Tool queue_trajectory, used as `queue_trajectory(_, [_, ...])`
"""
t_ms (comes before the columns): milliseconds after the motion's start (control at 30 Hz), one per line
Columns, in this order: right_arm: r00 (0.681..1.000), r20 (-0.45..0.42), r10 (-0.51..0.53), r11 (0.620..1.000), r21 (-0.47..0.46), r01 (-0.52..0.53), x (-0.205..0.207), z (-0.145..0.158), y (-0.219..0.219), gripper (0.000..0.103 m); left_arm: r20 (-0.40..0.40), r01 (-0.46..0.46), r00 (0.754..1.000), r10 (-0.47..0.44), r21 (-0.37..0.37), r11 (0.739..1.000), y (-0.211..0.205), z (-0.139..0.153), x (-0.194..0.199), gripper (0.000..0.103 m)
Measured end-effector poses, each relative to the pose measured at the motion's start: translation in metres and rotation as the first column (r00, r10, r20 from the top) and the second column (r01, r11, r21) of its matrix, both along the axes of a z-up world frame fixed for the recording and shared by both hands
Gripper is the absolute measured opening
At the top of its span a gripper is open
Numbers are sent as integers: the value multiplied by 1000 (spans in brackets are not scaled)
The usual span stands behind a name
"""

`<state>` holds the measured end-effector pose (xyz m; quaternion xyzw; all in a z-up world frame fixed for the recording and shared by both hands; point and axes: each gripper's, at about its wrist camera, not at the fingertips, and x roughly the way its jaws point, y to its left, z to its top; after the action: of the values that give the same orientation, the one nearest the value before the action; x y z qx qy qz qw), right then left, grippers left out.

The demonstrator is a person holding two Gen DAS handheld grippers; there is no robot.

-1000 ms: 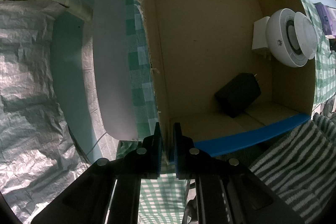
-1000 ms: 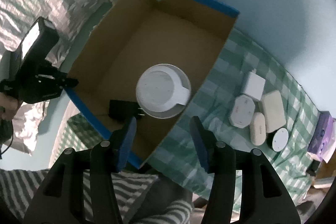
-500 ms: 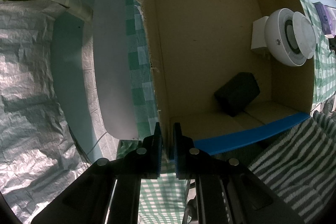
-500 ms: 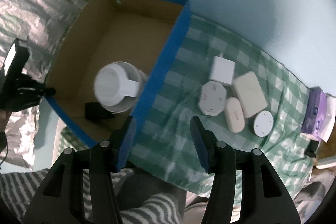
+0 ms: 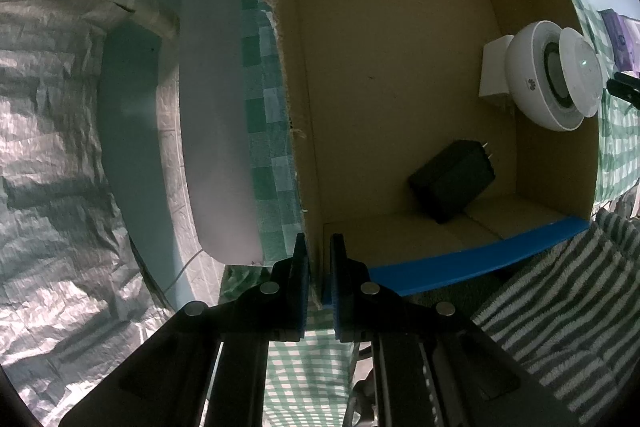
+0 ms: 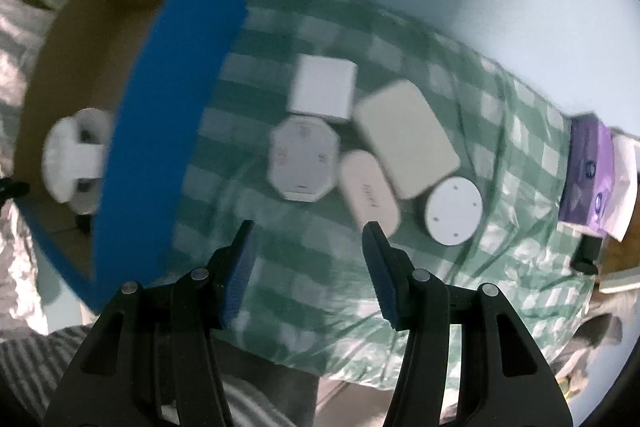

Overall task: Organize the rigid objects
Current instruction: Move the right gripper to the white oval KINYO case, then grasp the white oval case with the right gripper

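Box (image 5: 400,67) sits on the cloth (image 6: 280,267), at its left end in the right wrist view. Inside: round device (image 5: 548,83) against the right wall, adapter (image 5: 452,179) on the floor near the front wall. Right of the box, five items clustered on the cloth: square block (image 6: 324,91) furthest back, octagonal unit (image 6: 304,159) just in front of it, oval case (image 6: 370,191) next right, rectangular pad (image 6: 408,135) behind that, round puck (image 6: 454,211) rightmost. Carton (image 6: 586,171) at the far right edge.

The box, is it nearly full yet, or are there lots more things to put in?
Not nearly. The box holds a white round device and a black adapter. The left hand-held gripper pinches the box wall; the right hand-held gripper is open and empty. Five white devices wait on the cloth.
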<state>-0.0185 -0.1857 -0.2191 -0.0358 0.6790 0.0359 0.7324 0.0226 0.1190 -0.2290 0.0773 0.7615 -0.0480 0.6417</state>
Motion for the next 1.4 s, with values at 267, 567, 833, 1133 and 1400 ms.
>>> queue_trajectory(267, [999,-37,-20,999,-50,18,9,-33,-31,54,-2,-12,1000,12,1,1000,1,0,0,8])
queue_trajectory(567, [997,-81,-13,998,-65,8,15,-62,-39,54,0,-23,1000,23,4,1000,1,1,-1,8])
queue_trajectory(833, [996,-93,-6,997,-74,-1,28,-76,-35,54,-2,-25,1000,25,7,1000,2,0,-1,8])
queue_trajectory(1133, [986,-168,9,999,-43,-17,19,-87,-19,37,-2,-26,1000,26,6,1000,2,0,-1,8])
queue_trajectory(1400, [989,-146,-36,999,-21,33,34,-83,-22,49,-3,-25,1000,25,7,1000,3,-1,-1,8])
